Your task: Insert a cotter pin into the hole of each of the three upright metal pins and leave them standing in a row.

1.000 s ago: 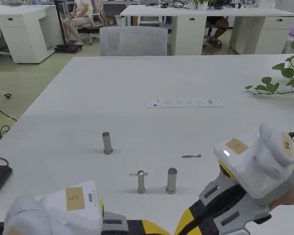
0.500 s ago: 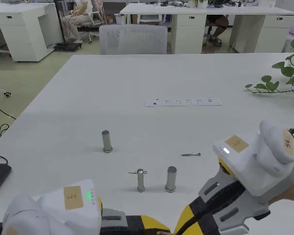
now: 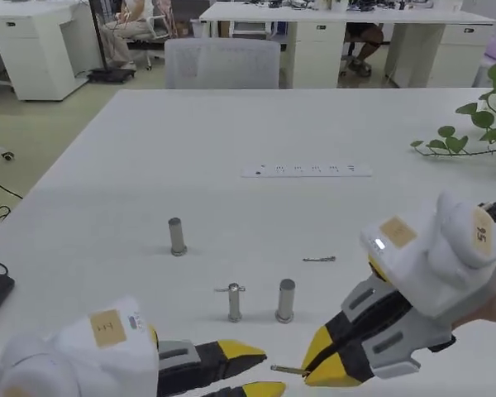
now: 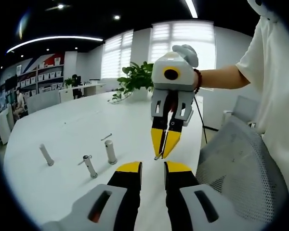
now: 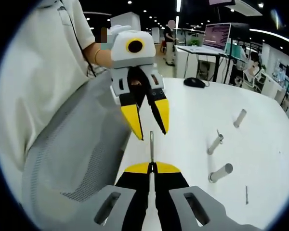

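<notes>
Head view: the right tool (image 3: 312, 370) is clamped shut on a cotter pin (image 3: 286, 369). The pin's free end points at the left tool (image 3: 263, 370), whose jaws stand apart and hold nothing. Ahead of both tools stand the fitted pin (image 3: 234, 302), the bare pin (image 3: 286, 300) beside it, and the far pin (image 3: 176, 236), also bare. A spare cotter pin (image 3: 320, 259) lies flat beyond the right tool. The worktop (image 3: 231, 141) is white and smooth, so a dropped pin would likely skid. A power strip (image 3: 306, 171) lies further ahead.

Left gripper view: the left tool (image 4: 153, 168) gapes, and straight ahead the right tool (image 4: 164, 143) pinches the cotter pin (image 4: 157, 156) by one end. If the left tool closes off-centre, it could twist the thin pin askew or flick it free. A plant (image 4: 137, 79) stands behind, and a mesh chair (image 4: 241, 159) is to the tool's right.

Right gripper view: the right tool (image 5: 151, 168) grips the cotter pin (image 5: 151, 142), which points at the open left tool (image 5: 148, 120). The bare pin (image 5: 220, 173) stands to the tool's right. It looks freestanding, so a careless sweep could topple it. Behind is an open office with desks and a screen.
</notes>
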{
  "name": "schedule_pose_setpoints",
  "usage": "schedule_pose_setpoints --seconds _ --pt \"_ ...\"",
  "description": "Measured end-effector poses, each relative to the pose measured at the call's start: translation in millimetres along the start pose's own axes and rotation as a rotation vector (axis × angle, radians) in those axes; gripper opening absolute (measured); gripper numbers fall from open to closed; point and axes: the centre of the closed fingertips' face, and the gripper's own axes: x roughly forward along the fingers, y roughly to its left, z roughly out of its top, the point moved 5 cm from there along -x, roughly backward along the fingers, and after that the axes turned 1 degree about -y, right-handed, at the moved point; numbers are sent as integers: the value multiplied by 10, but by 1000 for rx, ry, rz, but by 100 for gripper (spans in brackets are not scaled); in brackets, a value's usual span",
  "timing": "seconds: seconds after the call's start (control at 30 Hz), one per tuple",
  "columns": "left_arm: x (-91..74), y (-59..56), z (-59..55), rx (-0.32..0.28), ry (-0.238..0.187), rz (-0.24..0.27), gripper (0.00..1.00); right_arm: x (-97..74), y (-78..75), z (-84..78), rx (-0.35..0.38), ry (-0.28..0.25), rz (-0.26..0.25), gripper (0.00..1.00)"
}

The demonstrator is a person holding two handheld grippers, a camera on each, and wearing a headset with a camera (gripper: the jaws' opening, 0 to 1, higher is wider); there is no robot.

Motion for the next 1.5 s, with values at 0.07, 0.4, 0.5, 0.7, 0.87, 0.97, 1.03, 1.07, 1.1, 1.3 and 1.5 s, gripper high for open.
schedule_pose_setpoints --seconds 0.07,0.4,0.5,0.7,0.87,0.97,1.03,1.07,1.1,1.3,1.5 --pt "-1 44 4 -14 -9 18 20 -41 -73 -38 2 28 -41 3" --pt "112 184 53 -22 -52 112 29 -163 -264 -116 0 74 -121 3" --pt "165 222 55 -30 -51 136 29 -199 -336 -154 -5 100 -146 3" --pt "296 323 32 -64 -55 180 31 -263 -470 -224 -11 140 -179 3" --pt "402 385 -15 -78 -33 217 31 -300 -581 -272 -6 157 -207 3" --pt "466 414 -21 -76 -31 228 31 -307 -644 -314 -9 171 -219 3" --pt "515 426 -30 -66 -25 230 32 -306 -682 -341 -6 177 -224 3" --pt "544 435 -40 -66 -20 232 33 -306 -703 -355 -5 178 -227 3" --pt "563 444 -48 -65 -18 235 33 -305 -715 -365 -4 180 -228 3" --pt "683 487 -113 -48 -1 257 33 -302 -827 -454 -16 214 -234 3" --pt "792 548 -177 -39 24 284 33 -288 -949 -505 -32 241 -237 4"
